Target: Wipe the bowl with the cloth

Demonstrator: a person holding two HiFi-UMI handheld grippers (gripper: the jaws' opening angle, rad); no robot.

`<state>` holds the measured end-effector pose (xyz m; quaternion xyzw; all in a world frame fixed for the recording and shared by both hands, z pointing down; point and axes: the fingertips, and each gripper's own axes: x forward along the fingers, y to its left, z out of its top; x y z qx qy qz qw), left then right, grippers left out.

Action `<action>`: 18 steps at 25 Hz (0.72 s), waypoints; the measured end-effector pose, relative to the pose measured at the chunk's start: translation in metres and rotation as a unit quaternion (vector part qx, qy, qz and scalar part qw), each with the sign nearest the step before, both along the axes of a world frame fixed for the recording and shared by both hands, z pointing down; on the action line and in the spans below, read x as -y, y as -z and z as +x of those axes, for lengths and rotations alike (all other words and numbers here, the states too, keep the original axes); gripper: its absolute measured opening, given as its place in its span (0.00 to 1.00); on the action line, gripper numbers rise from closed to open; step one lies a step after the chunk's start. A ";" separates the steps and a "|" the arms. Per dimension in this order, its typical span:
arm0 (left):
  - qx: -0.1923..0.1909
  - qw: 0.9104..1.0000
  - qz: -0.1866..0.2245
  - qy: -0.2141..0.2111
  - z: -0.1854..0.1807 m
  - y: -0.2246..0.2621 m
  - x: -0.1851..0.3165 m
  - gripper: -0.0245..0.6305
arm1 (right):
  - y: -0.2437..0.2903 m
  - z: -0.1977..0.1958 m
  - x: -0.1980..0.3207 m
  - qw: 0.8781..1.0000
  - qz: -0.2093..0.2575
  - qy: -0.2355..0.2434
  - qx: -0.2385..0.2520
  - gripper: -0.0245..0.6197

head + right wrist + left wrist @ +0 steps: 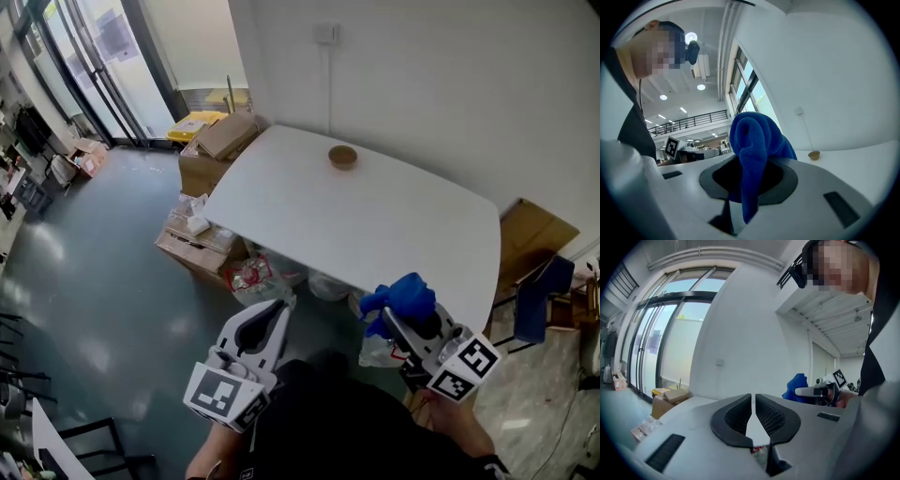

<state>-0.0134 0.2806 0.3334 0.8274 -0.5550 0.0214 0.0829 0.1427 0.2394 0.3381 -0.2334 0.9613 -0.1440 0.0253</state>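
A small brown bowl (342, 157) stands near the far edge of the white table (375, 220); in the right gripper view the bowl (814, 155) shows far off to the right. My right gripper (392, 322) is held below the table's near edge, shut on a bunched blue cloth (403, 298) that drapes over its jaws (752, 154). My left gripper (269, 319) hangs lower left of the table, shut with nothing between its fingers; its view shows the jaws nearly touching (753, 404) and the blue cloth (798, 386) off to the right.
Cardboard boxes (217, 150) and bagged items (246, 274) crowd the floor left of and under the table. A blue chair (536, 295) and a flat carton (532, 234) stand to the right. A yellow bin (192, 125) sits by the glass doors.
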 end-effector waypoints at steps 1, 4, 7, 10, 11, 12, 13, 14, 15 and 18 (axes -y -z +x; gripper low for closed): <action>0.003 1.000 -0.001 -0.004 0.001 -0.002 0.006 0.09 | -0.002 0.001 0.005 1.000 -0.004 -0.001 0.002 0.16; 0.005 1.000 -0.003 -0.008 0.000 -0.005 0.023 0.09 | -0.008 0.001 0.022 1.000 -0.014 -0.002 0.002 0.16; -0.009 1.000 -0.009 -0.002 -0.008 -0.008 0.040 0.09 | -0.012 -0.007 0.041 1.000 -0.021 -0.001 -0.003 0.16; -0.013 1.000 -0.009 -0.001 -0.022 -0.012 0.059 0.09 | -0.013 -0.023 0.058 1.000 -0.020 0.003 -0.006 0.16; -0.017 1.000 -0.010 -0.001 -0.028 -0.014 0.066 0.09 | -0.013 -0.029 0.063 1.000 -0.020 0.004 -0.008 0.16; -0.020 1.000 -0.010 0.000 -0.035 -0.016 0.073 0.09 | -0.015 -0.035 0.069 1.000 -0.020 0.004 -0.010 0.16; -0.023 1.000 -0.010 0.000 -0.042 -0.018 0.082 0.09 | -0.016 -0.040 0.076 1.000 -0.021 0.002 -0.012 0.16; -0.027 1.000 -0.010 0.000 -0.049 -0.020 0.092 0.09 | -0.017 -0.046 0.085 1.000 -0.022 -0.001 -0.015 0.16; -0.029 1.000 -0.010 -0.001 -0.057 -0.021 0.104 0.09 | -0.017 -0.051 0.096 1.000 -0.024 -0.006 -0.017 0.16; -0.032 0.999 -0.009 -0.010 -0.079 -0.020 0.139 0.09 | -0.013 -0.072 0.130 0.999 -0.024 -0.021 -0.019 0.16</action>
